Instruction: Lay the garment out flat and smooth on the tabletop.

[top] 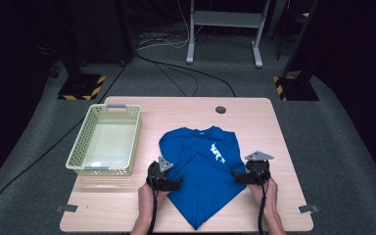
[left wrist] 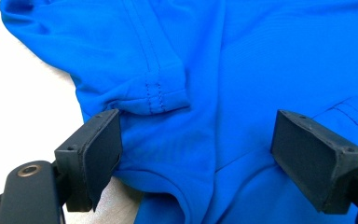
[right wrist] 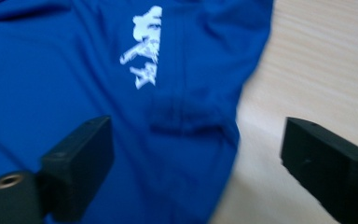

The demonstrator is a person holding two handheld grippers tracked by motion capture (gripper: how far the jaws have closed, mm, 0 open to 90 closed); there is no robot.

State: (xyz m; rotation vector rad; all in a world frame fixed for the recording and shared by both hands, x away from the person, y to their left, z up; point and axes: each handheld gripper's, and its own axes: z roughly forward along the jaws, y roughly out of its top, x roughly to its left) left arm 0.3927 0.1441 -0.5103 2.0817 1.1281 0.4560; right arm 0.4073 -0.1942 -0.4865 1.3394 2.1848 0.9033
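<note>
Blue T-shirt (top: pixel 203 171) spread on wooden tabletop (top: pixel 284 196), white print up.
Left gripper (top: pixel 172 182) at its left edge, right gripper (top: pixel 239 177) at its right edge, fingers (left wrist: pixel 98 154) of both spread wide; mesh basket (top: pixel 81 147) beside.

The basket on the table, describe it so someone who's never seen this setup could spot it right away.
Look at the light wooden table and go to its far left corner. There, left of the blue T-shirt, sits the basket: a pale yellow-green rectangular tray with perforated lattice walls, empty inside. It is the table's one rigid container.
</note>
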